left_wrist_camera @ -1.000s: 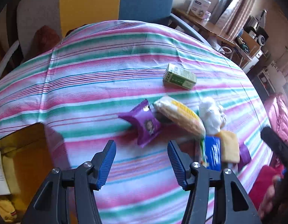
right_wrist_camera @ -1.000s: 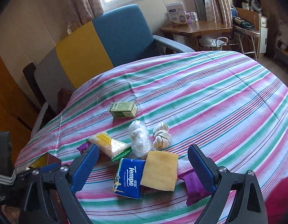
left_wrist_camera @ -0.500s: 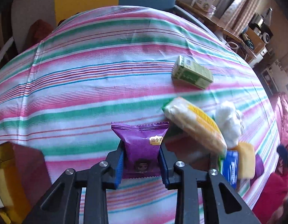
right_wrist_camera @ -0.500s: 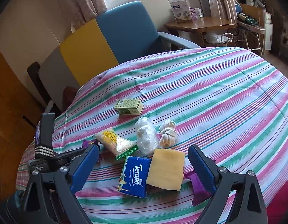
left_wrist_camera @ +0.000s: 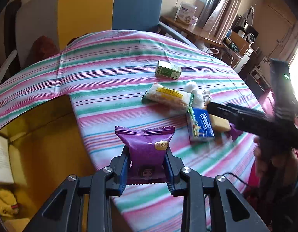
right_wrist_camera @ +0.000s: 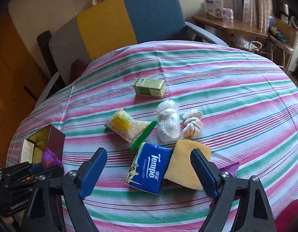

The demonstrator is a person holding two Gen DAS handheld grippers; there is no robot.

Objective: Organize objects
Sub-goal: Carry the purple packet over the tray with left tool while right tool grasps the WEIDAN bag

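My left gripper [left_wrist_camera: 147,166] is shut on a purple snack packet [left_wrist_camera: 146,147] and holds it above the table's left edge, beside an open cardboard box [left_wrist_camera: 42,135]. It also shows in the right wrist view [right_wrist_camera: 49,157]. My right gripper [right_wrist_camera: 149,166] is open and hovers over a blue Tempo tissue pack [right_wrist_camera: 149,171] and a yellow sponge [right_wrist_camera: 185,164]. On the striped tablecloth [right_wrist_camera: 236,100] lie a green box [right_wrist_camera: 150,88], a yellow snack bag [right_wrist_camera: 129,127], a clear plastic bundle [right_wrist_camera: 168,123] and a white knotted rope [right_wrist_camera: 192,124].
The cardboard box [right_wrist_camera: 42,145] at the table's left edge holds a few items. A second purple packet [right_wrist_camera: 231,168] lies under the sponge's right side. A blue-yellow-grey armchair [right_wrist_camera: 129,21] stands behind the table; a wooden desk [right_wrist_camera: 236,27] is at the back right.
My left gripper closed on the purple packet, lifted it and carried it toward the box. My right gripper moved down closer over the tissue pack and sponge.
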